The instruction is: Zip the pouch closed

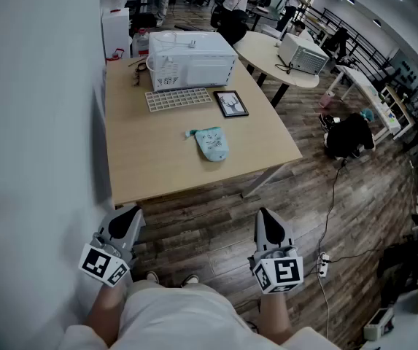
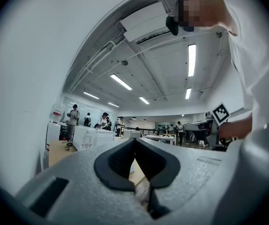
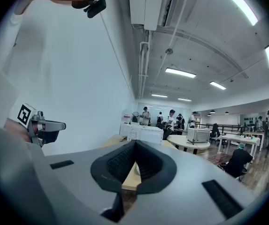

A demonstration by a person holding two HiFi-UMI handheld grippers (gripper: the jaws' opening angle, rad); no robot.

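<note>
Pouch (image 1: 210,143) of pale teal lies flat on the wooden table (image 1: 143,159), a little right of its middle and towards the front edge, with nothing touching it and well apart from both tools. Behind it a black picture frame (image 1: 230,103) and a white grid tray (image 1: 178,98) sit side by side, and behind those stands a white lidded box (image 1: 190,58). The left gripper (image 1: 129,213) and the right gripper (image 1: 264,216) are held low in front of the person, short of the table's front edge and over the wood floor (image 1: 216,224), both pointing towards the table. Each gripper's own view shows its jaws pressed together at the tips with nothing between them. The table's left side is just beside a pale wall (image 1: 33,122). Farther back on the right, a round table (image 1: 263,53) carries a white machine (image 1: 303,53).
</note>
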